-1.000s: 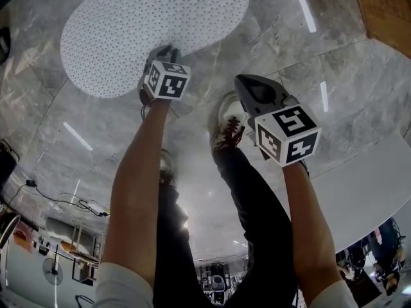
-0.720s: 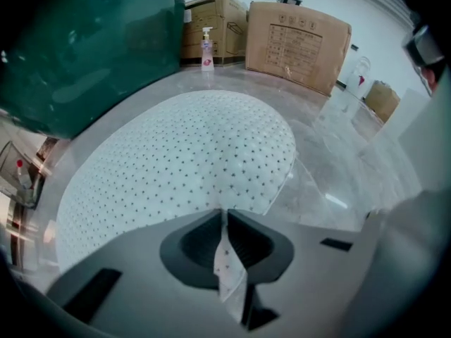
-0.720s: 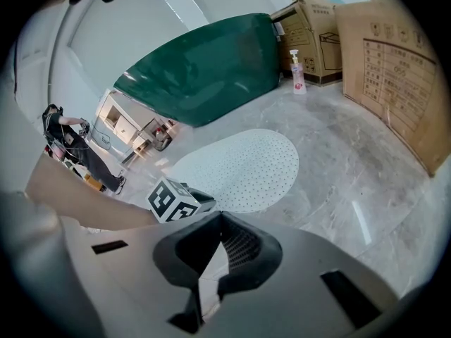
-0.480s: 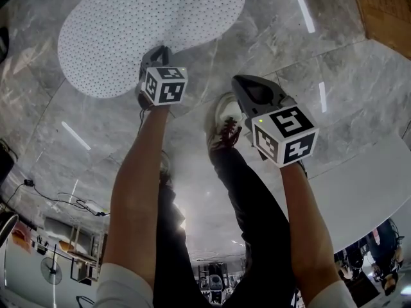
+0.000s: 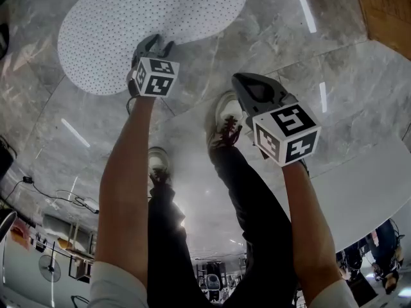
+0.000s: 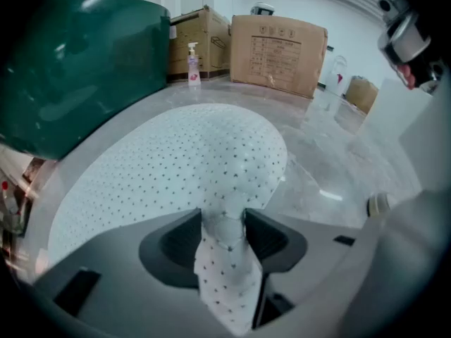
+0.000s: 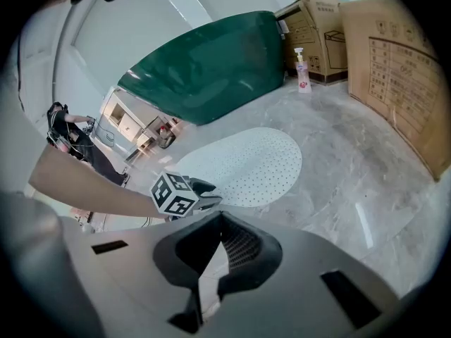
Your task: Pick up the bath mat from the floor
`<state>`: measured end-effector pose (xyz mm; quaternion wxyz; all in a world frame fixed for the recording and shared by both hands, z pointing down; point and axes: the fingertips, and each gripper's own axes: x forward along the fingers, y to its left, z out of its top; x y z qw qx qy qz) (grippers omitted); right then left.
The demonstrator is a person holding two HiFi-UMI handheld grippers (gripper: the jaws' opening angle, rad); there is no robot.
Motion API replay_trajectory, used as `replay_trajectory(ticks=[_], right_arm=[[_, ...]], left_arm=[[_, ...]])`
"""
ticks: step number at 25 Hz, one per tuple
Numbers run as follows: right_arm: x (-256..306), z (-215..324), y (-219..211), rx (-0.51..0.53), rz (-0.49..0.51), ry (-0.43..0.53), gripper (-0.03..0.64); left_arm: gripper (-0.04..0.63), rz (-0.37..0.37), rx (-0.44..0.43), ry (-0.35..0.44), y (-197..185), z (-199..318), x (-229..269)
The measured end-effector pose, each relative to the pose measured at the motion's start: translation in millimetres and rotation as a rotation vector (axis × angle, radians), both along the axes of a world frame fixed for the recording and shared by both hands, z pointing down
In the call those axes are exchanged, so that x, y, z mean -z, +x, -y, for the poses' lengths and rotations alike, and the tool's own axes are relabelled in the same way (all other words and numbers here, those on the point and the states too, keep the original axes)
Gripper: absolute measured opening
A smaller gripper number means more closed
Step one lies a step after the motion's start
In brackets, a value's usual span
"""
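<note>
Item: bath mat [image 5: 128,24], white, elongated and rounded, peppered with small dark dots, lying on the grey marble floor [image 5: 289,56]. In the head view its long axis runs from lower left to upper right. Your left gripper [image 5: 158,43] stands at the mat's near edge. Its jaws have just been opening, yet a raised fold of the mat stays pinched between the pads. Your right gripper [image 5: 243,79] hangs well clear of the mat's near edge, clenched on nothing. Beyond the mat's far end are cardboard boxes [image 6: 278,44] with printed panels too small to read, and a pump bottle [image 6: 192,63] with a pink label, also unreadable.
</note>
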<state>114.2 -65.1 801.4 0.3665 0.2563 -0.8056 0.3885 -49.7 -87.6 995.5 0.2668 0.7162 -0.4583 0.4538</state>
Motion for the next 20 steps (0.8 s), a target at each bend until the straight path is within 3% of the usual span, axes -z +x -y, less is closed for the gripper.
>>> replay_trajectory(ticks=[4,6,8,12,16,20], right_arm=[[0,-1,-2,0.011,-0.001,0.0,0.015],[0,0,-1,0.004,-0.001,0.002,0.015],[1,0,0,0.0,-0.002,0.006,0.015],[1,-2,2,0.004,-0.036,0.02,0.015],[7,3,5,0.0,-0.078,0.058,0.015],[23,7,16,-0.138,-0.088,0.06,0.015]], left_arm=[[0.201,0.011,-0.087,-0.052,3,5,-6],[0.17,0.003,-0.083,-0.061,5,5,-5],[0.097,0.002,-0.07,-0.066,7,3,-2],[0.046,0.003,0.009,-0.06,-2,9,6],[0.035,-0.009,0.081,-0.027,-11,12,24],[0.034,-0.044,0.171,0.06,-26,20,73]])
